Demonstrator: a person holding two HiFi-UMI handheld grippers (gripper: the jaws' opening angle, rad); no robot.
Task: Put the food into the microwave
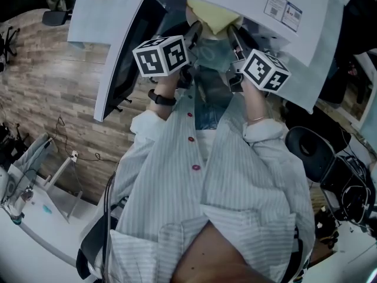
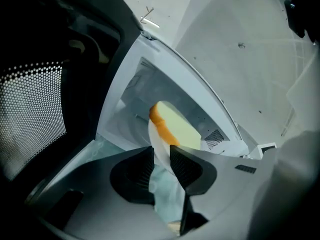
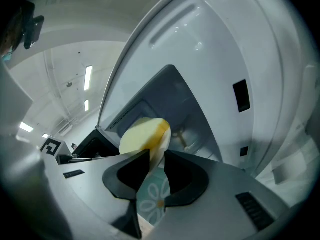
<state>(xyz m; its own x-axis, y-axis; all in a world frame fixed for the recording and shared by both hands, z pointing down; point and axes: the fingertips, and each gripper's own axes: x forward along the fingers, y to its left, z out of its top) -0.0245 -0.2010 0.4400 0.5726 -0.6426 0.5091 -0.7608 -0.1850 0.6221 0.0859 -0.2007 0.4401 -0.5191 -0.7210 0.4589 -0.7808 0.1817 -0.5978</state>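
Wood-plank floor (image 1: 65,93) spread out to the left of the white microwave (image 1: 235,5), which stood in front of me with its door (image 1: 126,58) swung wide open on that same side. A black office chair (image 1: 309,146) sat to the right of the microwave and a white table (image 1: 35,229) well back on its left, with loose cables (image 1: 62,128) trailing on the planks.

My left gripper (image 1: 193,35) and my right gripper (image 1: 233,40) were each clamped on the rim of one plate (image 1: 212,55), from opposite sides. The yellow food slice (image 1: 213,13) with its orange crust lay on that plate, right at the mouth of the microwave's cavity. My striped shirt (image 1: 235,187) filled the lower half of the head view and hid whatever the microwave stood on.

The left gripper view showed what the head view could not: the door's perforated screen (image 2: 35,114), the pale cavity (image 2: 130,109) behind the food slice (image 2: 175,126), and my pads (image 2: 145,166) pressed on the plate's edge (image 2: 162,184). Only the right gripper view showed the daisy pattern on the plate (image 3: 155,199), ceiling lights (image 3: 88,77) left of the microwave, and the food slice (image 3: 142,136) just past my closed jaws.
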